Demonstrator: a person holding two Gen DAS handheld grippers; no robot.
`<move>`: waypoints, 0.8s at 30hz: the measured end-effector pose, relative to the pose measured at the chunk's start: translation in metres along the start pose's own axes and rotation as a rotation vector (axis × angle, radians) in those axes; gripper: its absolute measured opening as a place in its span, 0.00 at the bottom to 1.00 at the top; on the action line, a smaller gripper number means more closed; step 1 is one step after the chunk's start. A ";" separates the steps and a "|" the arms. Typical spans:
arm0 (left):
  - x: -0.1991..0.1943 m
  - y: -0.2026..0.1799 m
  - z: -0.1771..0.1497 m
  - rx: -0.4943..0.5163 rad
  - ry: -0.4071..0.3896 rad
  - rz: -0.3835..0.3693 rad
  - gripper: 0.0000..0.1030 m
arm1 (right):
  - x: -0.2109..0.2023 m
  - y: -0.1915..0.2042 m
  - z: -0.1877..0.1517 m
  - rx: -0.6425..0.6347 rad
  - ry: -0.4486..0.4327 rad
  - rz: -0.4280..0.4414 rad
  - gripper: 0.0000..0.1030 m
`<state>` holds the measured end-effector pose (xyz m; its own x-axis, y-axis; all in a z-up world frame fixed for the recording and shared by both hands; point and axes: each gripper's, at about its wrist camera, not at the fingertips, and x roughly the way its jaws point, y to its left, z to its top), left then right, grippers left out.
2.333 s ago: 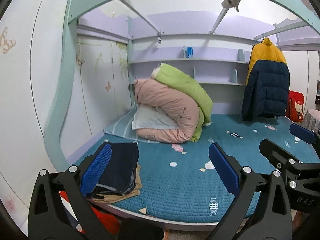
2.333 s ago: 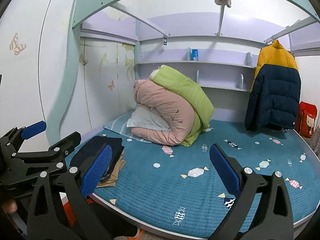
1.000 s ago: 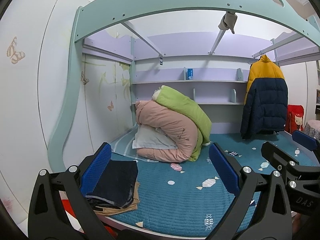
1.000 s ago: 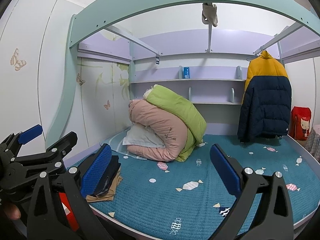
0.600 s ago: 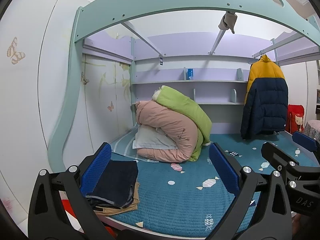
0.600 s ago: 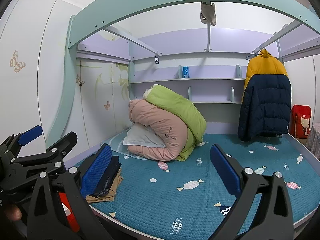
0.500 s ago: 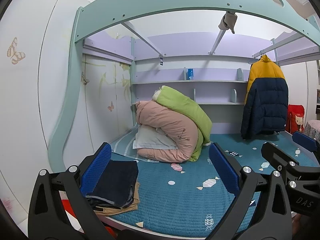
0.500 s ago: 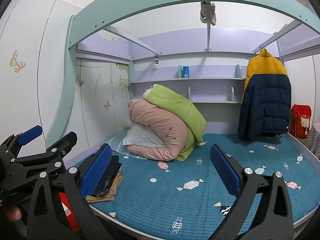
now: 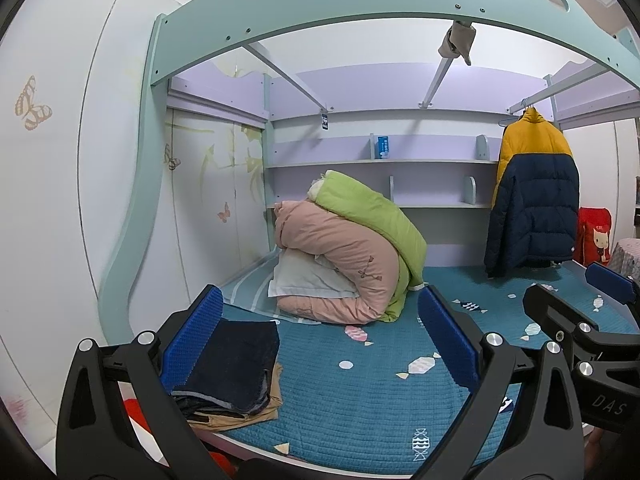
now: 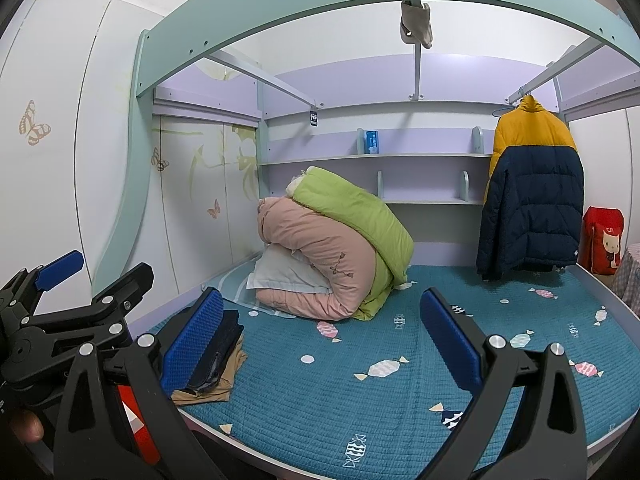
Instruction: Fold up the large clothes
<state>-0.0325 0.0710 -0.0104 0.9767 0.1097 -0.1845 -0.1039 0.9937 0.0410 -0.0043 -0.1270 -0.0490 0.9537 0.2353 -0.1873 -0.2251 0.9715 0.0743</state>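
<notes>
A folded stack of dark navy clothes [image 9: 236,360] on a tan garment [image 9: 248,414] lies at the front left corner of the teal bed [image 9: 360,400]; it also shows in the right wrist view [image 10: 218,350]. My left gripper [image 9: 320,340] is open and empty, held level in front of the bed edge. My right gripper [image 10: 318,340] is open and empty beside it. The right gripper shows at the right edge of the left wrist view [image 9: 580,320], and the left gripper shows at the left of the right wrist view [image 10: 80,300].
Rolled pink and green quilts [image 9: 352,256] with a white pillow [image 9: 304,280] sit at the back of the bed. A yellow and navy puffer jacket [image 9: 532,200] hangs at the right. A red bag [image 9: 596,236] stands beyond it. A mint bed frame arch [image 9: 360,4] spans overhead.
Both grippers tilted upward from 2.3 s ago, so the bed dropped lower in view. Over the last second nothing has visibly moved.
</notes>
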 end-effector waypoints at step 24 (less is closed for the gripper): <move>0.005 0.008 0.001 0.004 0.004 0.003 0.95 | 0.003 0.002 0.001 0.004 0.005 0.002 0.93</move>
<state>-0.0286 0.0790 -0.0101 0.9757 0.1124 -0.1879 -0.1056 0.9934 0.0457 -0.0020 -0.1243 -0.0487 0.9521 0.2375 -0.1923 -0.2262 0.9709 0.0790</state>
